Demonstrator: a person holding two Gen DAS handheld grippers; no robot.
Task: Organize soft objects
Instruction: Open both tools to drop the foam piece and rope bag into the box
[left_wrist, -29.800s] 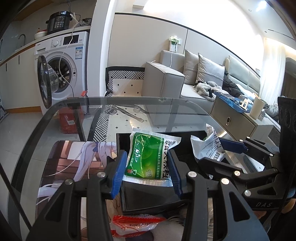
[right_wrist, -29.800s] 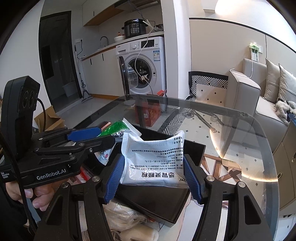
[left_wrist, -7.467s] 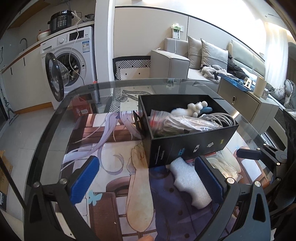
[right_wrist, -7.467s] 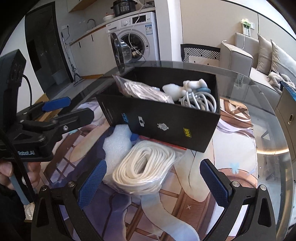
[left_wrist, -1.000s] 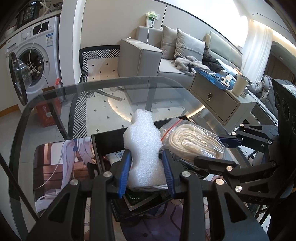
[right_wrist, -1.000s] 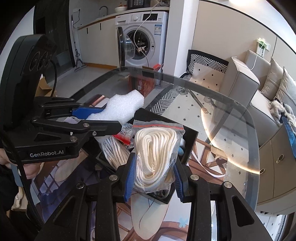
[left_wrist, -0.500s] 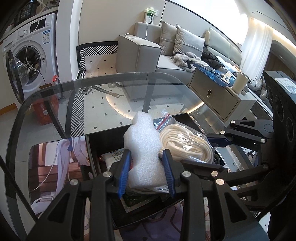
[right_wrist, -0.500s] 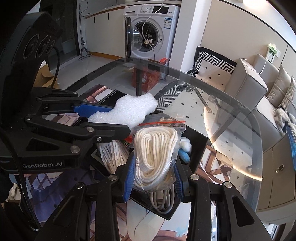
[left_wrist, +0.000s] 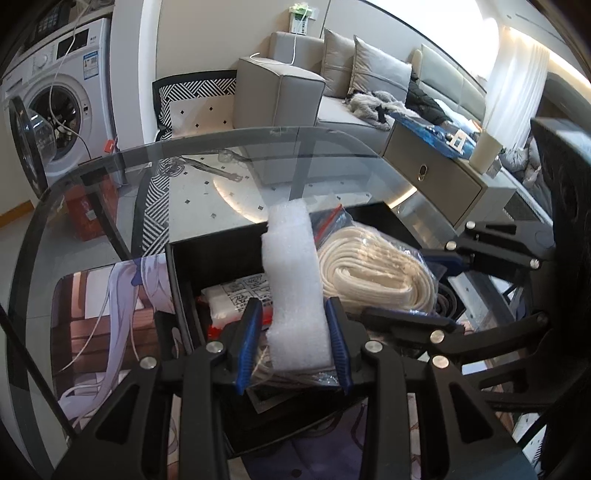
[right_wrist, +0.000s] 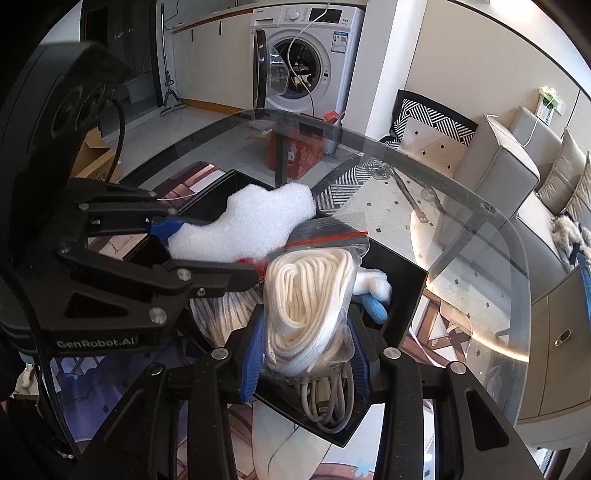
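Observation:
My left gripper (left_wrist: 293, 341) is shut on a white foam piece (left_wrist: 293, 288) and holds it over the open black box (left_wrist: 221, 254). The foam also shows in the right wrist view (right_wrist: 247, 229), with the left gripper (right_wrist: 207, 247) around it. My right gripper (right_wrist: 304, 350) is shut on a clear zip bag of white rope (right_wrist: 310, 291), low over the box's right half (right_wrist: 410, 291). The rope bag also shows in the left wrist view (left_wrist: 376, 273). Inside the box lie a white printed packet (left_wrist: 236, 295), grey cables (right_wrist: 325, 402) and a white and blue soft toy (right_wrist: 373, 291).
The box stands on a printed anime mat (left_wrist: 110, 295) on a round glass table (left_wrist: 184, 166). A washing machine (right_wrist: 303, 62) with its door open and a grey sofa (left_wrist: 332, 88) stand beyond the table.
Both grippers have sunk lower toward the box with their loads. The foam and the rope bag now sit closer to the things inside it.

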